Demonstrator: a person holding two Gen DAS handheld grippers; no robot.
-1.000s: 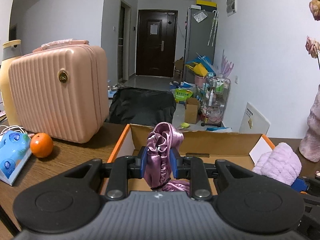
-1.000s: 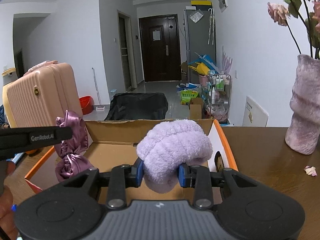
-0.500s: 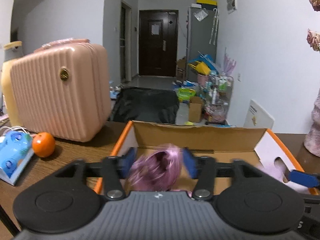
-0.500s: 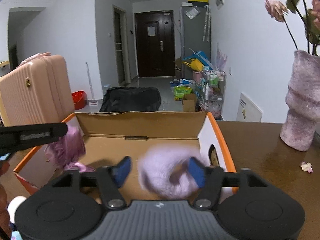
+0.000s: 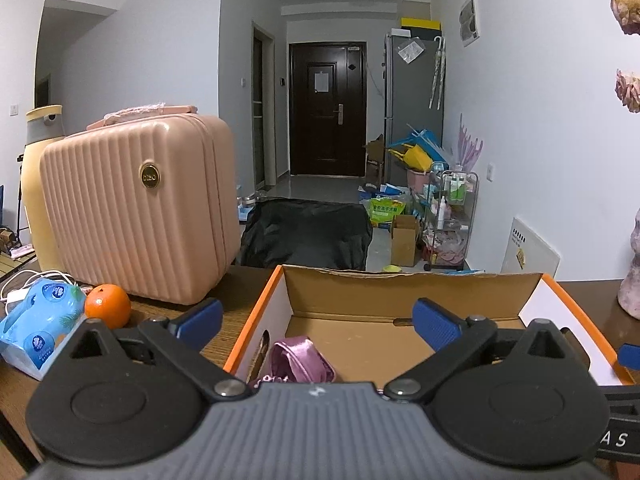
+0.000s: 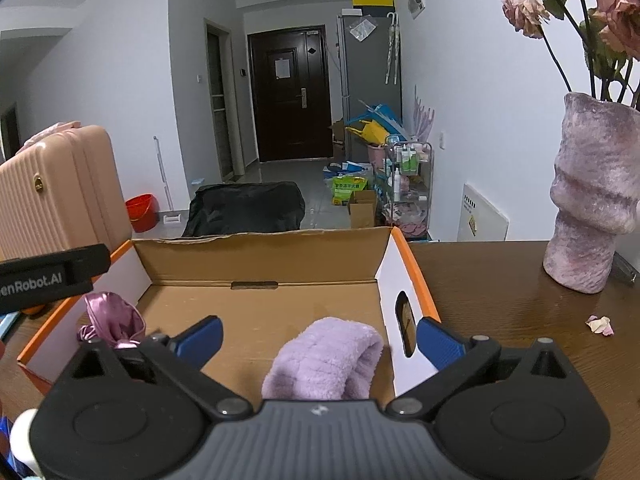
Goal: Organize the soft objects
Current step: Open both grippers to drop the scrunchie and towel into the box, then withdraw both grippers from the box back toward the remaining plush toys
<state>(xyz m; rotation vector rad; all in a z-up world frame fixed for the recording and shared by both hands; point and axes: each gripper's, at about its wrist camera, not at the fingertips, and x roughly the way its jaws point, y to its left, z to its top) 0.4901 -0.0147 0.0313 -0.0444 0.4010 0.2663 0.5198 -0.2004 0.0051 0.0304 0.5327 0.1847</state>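
An open cardboard box with orange edges sits on the wooden table. A purple satin scrunchie lies on the box floor at its left end, below my left gripper. That gripper's jaws are opening wide and nothing is between the pads. In the right wrist view, a fluffy lilac cloth lies on the floor of the box near its right wall. My right gripper hovers over the cloth, its jaws also opening, pads clear of it. The scrunchie shows at left there.
A pink ribbed suitcase stands left of the box, with an orange and a blue tissue pack in front of it. A pinkish vase with dried roses stands on the table at right, a fallen petal near it.
Both grippers went from shut to wide open. The scrunchie dropped from the left jaws and the lilac cloth from the right jaws onto the box floor.
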